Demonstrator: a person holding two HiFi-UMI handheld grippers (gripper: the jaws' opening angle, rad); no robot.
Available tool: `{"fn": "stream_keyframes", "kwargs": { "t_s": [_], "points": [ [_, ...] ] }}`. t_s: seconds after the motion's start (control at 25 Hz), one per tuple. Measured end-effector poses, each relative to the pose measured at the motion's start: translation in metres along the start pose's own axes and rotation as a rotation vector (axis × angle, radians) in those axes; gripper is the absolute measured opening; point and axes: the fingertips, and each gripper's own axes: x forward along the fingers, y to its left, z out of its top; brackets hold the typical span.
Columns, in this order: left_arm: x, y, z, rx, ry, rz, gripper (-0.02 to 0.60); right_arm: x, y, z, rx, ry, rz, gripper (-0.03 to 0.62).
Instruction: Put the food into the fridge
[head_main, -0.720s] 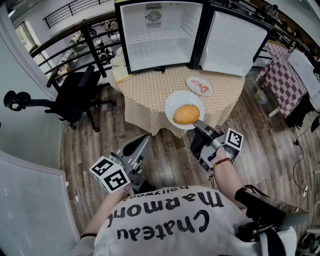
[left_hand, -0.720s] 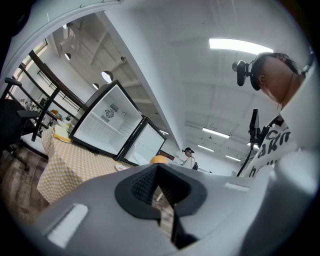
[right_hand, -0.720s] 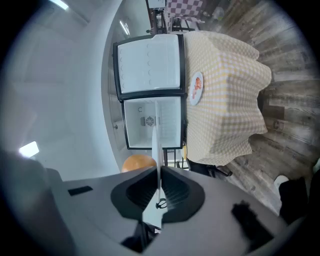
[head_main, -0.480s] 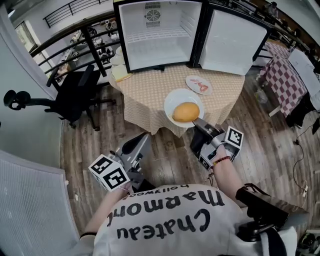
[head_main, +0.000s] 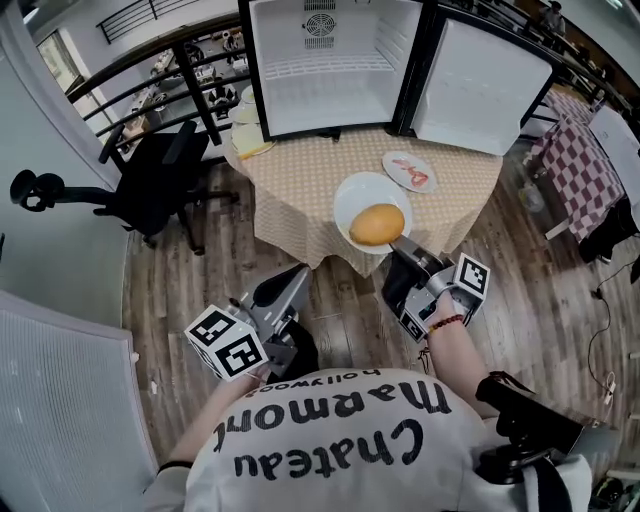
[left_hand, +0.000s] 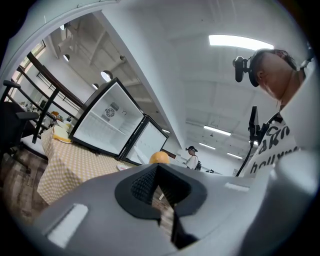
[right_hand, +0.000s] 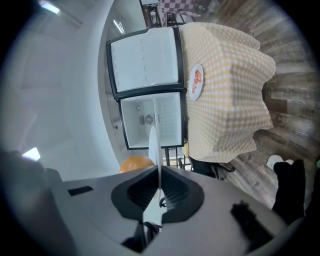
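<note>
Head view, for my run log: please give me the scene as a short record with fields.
fridge: on the table, door open, shelves bare
plate: over the table's near edge, carrying orange food
right gripper: fingers shut on the plate's near rim
left gripper: low over the floor, fingers together, nothing between them
small plate: on the table with red food, untouched

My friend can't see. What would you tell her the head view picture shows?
The right gripper pinches the rim of a white plate carrying a round orange food, by the near edge of a table with a checked cloth. An open fridge, bare inside, stands on the table's far side. The left gripper hangs lower, holding nothing.
</note>
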Motion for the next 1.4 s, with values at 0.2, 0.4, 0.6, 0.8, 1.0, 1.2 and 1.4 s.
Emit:
{"fn": "stream_keyframes", "kwargs": {
  "t_s": [0.2, 0.4, 0.6, 0.8, 1.0, 1.2, 1.4],
  "points": [
    [0.012, 0.037, -0.001, 0.005, 0.017, -0.004, 0.005, 0.025, -0.014, 0.015, 0.0, -0.03, -0.04, 0.023],
    [0.04, 0.083, 0.019, 0.007, 0.048, -0.046, 0.005, 0.063, -0.016, 0.042, -0.009, -0.083, -0.067, 0.023],
    [0.071, 0.137, 0.062, 0.034, 0.063, -0.088, 0.005, 0.114, -0.009, 0.066, -0.013, -0.133, -0.072, 0.023],
    [0.102, 0.179, 0.1, 0.039, 0.099, -0.147, 0.005, 0.153, 0.001, 0.089, -0.009, -0.214, -0.068, 0.023],
    [0.131, 0.213, 0.135, 0.077, 0.115, -0.229, 0.005, 0.189, 0.008, 0.112, -0.023, -0.295, -0.047, 0.023],
    [0.143, 0.249, 0.151, 0.075, 0.131, -0.27, 0.005, 0.226, 0.004, 0.124, -0.018, -0.347, -0.035, 0.023],
    [0.144, 0.26, 0.145, 0.07, 0.137, -0.282, 0.005, 0.234, -0.009, 0.132, -0.007, -0.375, -0.056, 0.023]
  ]
}}
